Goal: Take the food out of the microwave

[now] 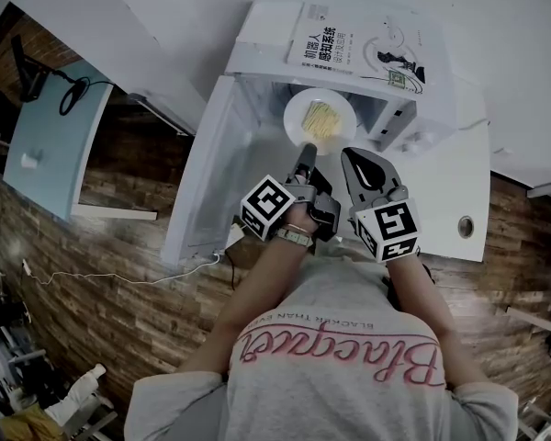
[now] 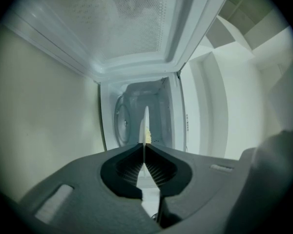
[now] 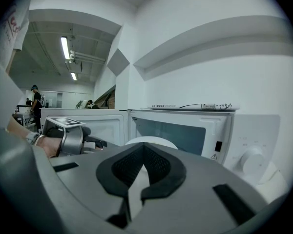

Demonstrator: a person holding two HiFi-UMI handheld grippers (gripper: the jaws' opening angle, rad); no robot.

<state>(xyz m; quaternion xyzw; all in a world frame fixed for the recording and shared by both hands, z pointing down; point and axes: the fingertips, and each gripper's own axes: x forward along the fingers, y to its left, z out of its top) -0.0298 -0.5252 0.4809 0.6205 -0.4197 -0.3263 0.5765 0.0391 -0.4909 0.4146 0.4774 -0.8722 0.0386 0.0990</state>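
Book [image 1: 358,44] atop microwave [image 1: 264,28], open door [image 1: 205,177] beside plate [image 1: 292,122]

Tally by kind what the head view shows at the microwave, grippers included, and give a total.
Microwave: 1
Plate of food: 1
Book: 1
Grippers: 2, the left gripper and the right gripper
Total: 5
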